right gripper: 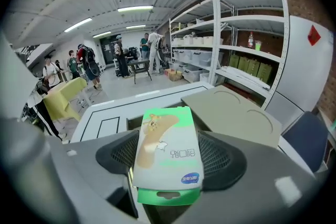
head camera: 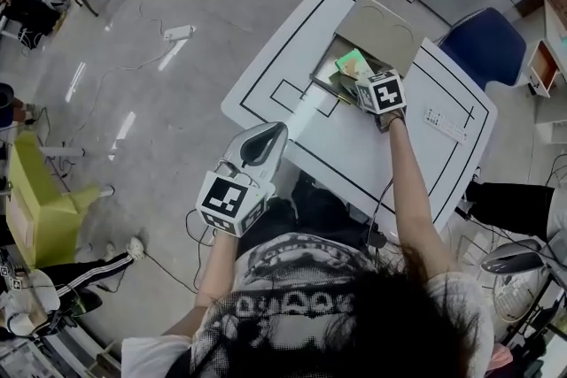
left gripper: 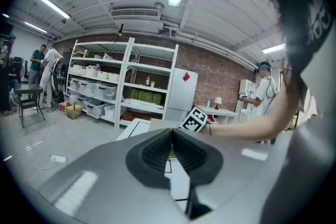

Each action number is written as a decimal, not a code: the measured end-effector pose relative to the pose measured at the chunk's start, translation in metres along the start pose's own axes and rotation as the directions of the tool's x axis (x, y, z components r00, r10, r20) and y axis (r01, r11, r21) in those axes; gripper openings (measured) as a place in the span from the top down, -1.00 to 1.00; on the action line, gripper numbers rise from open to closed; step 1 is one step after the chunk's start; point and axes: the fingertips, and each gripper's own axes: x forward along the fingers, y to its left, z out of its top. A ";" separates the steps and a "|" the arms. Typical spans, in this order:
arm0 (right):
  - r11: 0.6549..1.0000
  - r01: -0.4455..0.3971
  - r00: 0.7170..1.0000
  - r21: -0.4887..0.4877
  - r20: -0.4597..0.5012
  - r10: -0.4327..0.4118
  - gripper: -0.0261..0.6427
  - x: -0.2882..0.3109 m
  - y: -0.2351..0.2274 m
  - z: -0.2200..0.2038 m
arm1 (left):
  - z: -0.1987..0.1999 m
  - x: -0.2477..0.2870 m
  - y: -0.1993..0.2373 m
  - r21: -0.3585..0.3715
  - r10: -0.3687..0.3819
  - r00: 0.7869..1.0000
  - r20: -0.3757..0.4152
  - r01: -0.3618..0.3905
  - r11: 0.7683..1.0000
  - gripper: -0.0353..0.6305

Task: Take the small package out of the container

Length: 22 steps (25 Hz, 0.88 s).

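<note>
Closest to the body, the grey left gripper [left gripper: 172, 136] hangs off the near edge of the white table with black outlines [head camera: 292, 75]. Its jaws are pressed together with nothing between them, so it's basically just parked.

Across the table the right gripper [right gripper: 169, 157] is doing the work. Its two ribbed black pads [right gripper: 216, 155] pinch the small green-and-grey flat package with a bandage picture on it [right gripper: 167, 139] from both sides. The green hang-tab end sits back toward the camera and the rest pokes out past the tips. In the head view the package is right over the open shallow dark container [head camera: 323, 77], which has its beige cardboard lid [head camera: 379, 31] flipped open behind it. I can't tell whether the package's far end has cleared the rim or is dipping inside.

My read is that the grab is done and this is the lift-out. If it were me, I'd keep the squeeze steady, because that glossy pack looks slippery and light. I'd raise it straight up until the far end is clearly above the container wall, and only then swing toward the bare table. Dragging sideways early could catch the rim or nudge the whole box. The lid looks well out of the way.

Further off there's a blue chair [head camera: 483, 40] tucked behind the table, white metal shelving [right gripper: 247, 50] and a few people way back in the room.
</note>
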 end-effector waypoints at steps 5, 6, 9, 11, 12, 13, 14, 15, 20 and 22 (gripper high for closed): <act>1.000 -0.009 0.996 -0.006 0.091 0.009 -0.16 -0.038 0.022 0.020 | 0.000 -0.008 -0.003 0.004 -0.016 1.000 0.003 0.016 1.000 0.89; 1.000 -0.011 0.994 -0.003 0.109 0.011 -0.16 -0.046 0.027 0.023 | 0.001 -0.010 -0.004 0.005 -0.021 1.000 0.004 0.021 1.000 0.89; 1.000 -0.018 0.987 -0.001 0.157 0.018 -0.16 -0.070 0.046 0.029 | 0.001 -0.016 -0.007 0.010 -0.034 0.999 0.008 0.034 0.999 0.89; 1.000 -0.021 0.983 0.002 0.184 0.021 -0.16 -0.086 0.059 0.030 | 0.000 -0.022 -0.010 0.014 -0.042 0.999 0.013 0.042 0.999 0.89; 1.000 -0.023 0.980 0.005 0.196 0.022 -0.16 -0.094 0.066 0.030 | 0.000 -0.025 -0.011 0.016 -0.046 0.999 0.016 0.046 0.999 0.89; 1.000 -0.025 0.978 0.008 0.208 0.023 -0.16 -0.101 0.073 0.030 | 0.000 -0.028 -0.012 0.019 -0.049 0.999 0.019 0.048 0.999 0.89; 1.000 -0.027 0.976 0.011 0.219 0.024 -0.16 -0.108 0.080 0.029 | -0.001 -0.032 -0.013 0.021 -0.051 0.998 0.021 0.050 0.999 0.89; 0.999 -0.029 0.973 0.015 0.229 0.025 -0.16 -0.115 0.088 0.028 | -0.002 -0.035 -0.014 0.023 -0.053 0.998 0.023 0.053 0.998 0.89; 0.999 -0.030 0.962 0.040 0.271 0.018 -0.16 -0.148 0.127 0.022 | -0.004 -0.058 -0.019 0.036 -0.071 0.997 0.037 0.069 0.997 0.89; 0.998 -0.032 0.959 0.055 0.284 0.015 -0.16 -0.159 0.144 0.018 | -0.006 -0.069 -0.020 0.039 -0.079 0.996 0.043 0.077 0.996 0.89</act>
